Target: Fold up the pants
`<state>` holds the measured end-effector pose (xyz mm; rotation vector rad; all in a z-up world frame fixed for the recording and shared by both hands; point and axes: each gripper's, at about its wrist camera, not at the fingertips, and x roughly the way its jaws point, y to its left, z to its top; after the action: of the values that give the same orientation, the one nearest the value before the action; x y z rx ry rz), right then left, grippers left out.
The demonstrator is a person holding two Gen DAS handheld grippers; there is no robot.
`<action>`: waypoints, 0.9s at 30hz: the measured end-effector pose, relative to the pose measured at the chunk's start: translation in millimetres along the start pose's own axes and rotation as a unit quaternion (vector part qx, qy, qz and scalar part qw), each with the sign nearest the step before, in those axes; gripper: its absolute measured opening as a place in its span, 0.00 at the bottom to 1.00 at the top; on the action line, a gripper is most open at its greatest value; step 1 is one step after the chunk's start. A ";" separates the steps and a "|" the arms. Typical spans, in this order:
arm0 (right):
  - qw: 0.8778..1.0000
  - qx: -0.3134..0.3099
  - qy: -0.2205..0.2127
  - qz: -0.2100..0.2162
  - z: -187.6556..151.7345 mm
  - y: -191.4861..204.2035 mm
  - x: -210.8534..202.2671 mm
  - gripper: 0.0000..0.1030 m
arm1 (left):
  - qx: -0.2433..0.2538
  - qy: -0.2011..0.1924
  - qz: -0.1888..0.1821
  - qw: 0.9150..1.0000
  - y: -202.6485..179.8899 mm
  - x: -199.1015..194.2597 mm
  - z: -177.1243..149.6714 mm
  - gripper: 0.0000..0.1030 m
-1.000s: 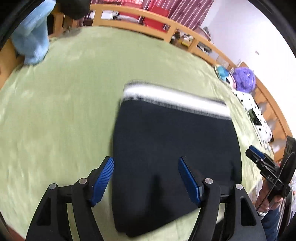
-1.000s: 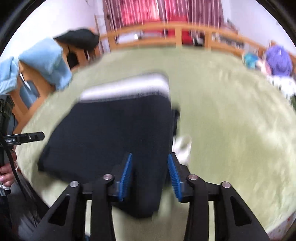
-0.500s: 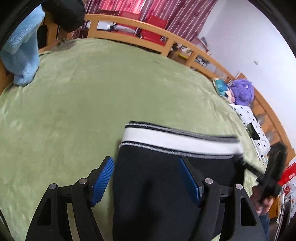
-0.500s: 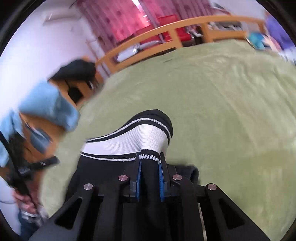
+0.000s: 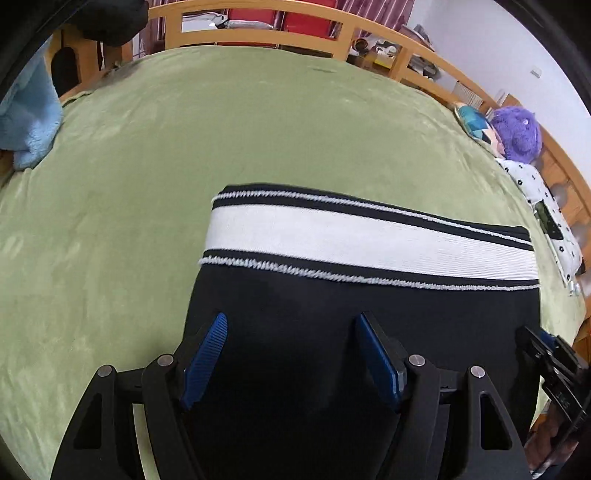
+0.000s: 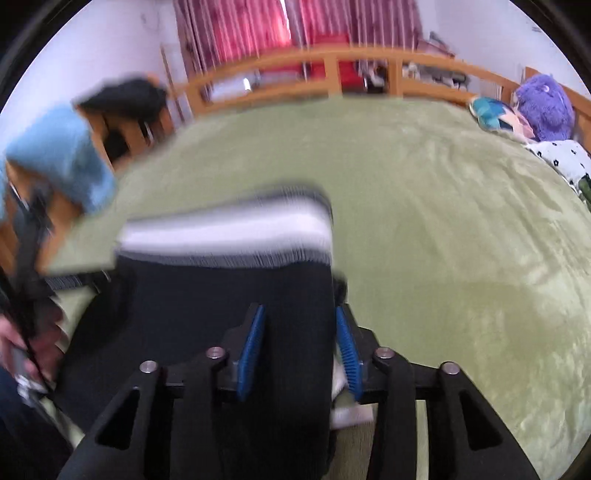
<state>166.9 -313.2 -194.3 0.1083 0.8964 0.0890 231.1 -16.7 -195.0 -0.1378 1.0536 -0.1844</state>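
Black pants (image 5: 354,306) with a white waistband (image 5: 369,240) lie folded on the green bedspread (image 5: 221,122). My left gripper (image 5: 291,332) is open and hovers over the left part of the black cloth. My right gripper (image 6: 299,325) is open, its blue pads on either side of the right edge of the pants (image 6: 229,295), with the cloth between them. The right gripper also shows at the right edge of the left wrist view (image 5: 550,350). The right wrist view is blurred.
A wooden bed rail (image 5: 332,26) runs round the far side. A light blue blanket (image 5: 26,110) hangs at the left. A purple plush toy (image 5: 517,133) and a spotted cushion (image 5: 543,206) lie at the right edge. Red curtains (image 6: 295,26) hang behind.
My right gripper has opened from shut on the pants' right edge and drawn back. The waistband has settled flat. My left gripper stays open over the cloth.
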 end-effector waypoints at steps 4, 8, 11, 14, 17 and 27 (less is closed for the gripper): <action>0.998 0.046 -0.006 0.032 -1.8 -18.1 0.3 0.39 | -0.019 0.003 -0.011 1.000 8.0 -9.6 -6.0 0.69; 0.998 0.059 -0.001 0.018 1.4 -12.8 -6.4 0.43 | -0.049 0.016 -0.009 0.999 13.6 -20.1 -13.1 0.69; 0.999 0.036 -0.013 0.012 6.2 1.4 -30.4 0.43 | -0.072 0.007 -0.030 0.997 17.9 -39.6 -29.0 0.69; 0.999 0.011 -0.033 0.001 -9.9 18.2 -60.5 0.49 | -0.086 0.009 -0.047 0.995 20.7 -56.4 -60.9 0.69; 0.999 -0.013 -0.032 -0.006 -32.5 29.6 -78.4 0.49 | -0.072 0.001 -0.045 0.996 18.4 -76.4 -88.5 0.69; 0.998 0.004 0.053 -0.045 -97.0 28.2 -94.0 0.49 | -0.038 -0.052 -0.031 0.997 19.7 -159.4 -142.3 0.69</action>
<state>31.6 -291.2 -177.9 0.0709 1.0071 0.0065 31.9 33.5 -133.0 -0.2468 0.9533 -0.1905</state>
